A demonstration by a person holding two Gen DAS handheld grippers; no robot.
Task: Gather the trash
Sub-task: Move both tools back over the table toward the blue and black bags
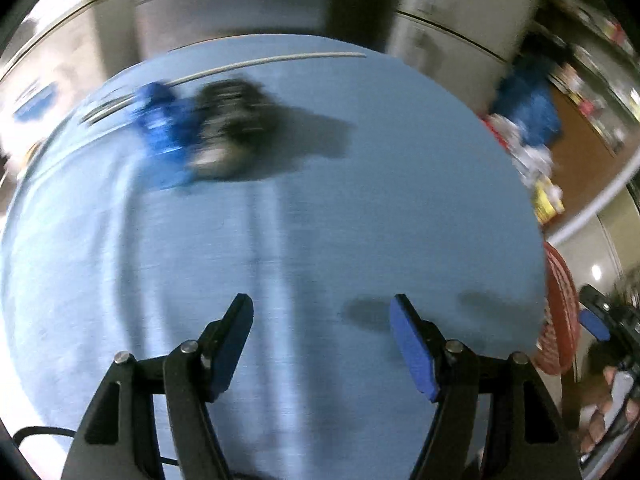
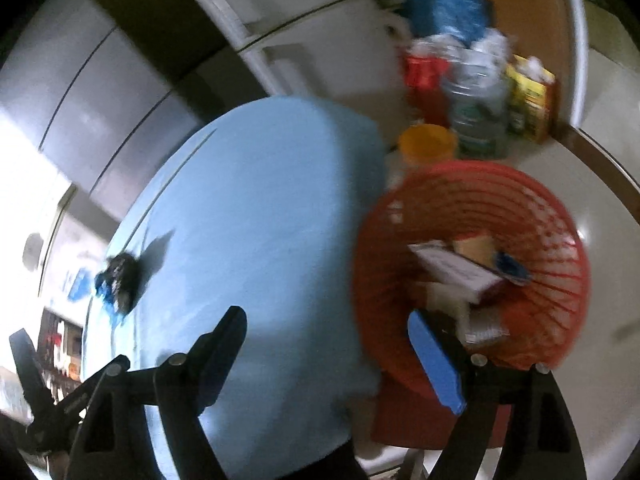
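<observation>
hovering wide and empty, the left gripper (image 1: 322, 334) faced a crumpled wrapper (image 1: 208, 130), seemingly light and soft; pinch its bunched middle.

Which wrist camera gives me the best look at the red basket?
The right wrist view: the red basket shows nearly whole, rim and contents visible, though blurred. The left wrist view catches only a sliver of the red basket at its right edge.
</observation>
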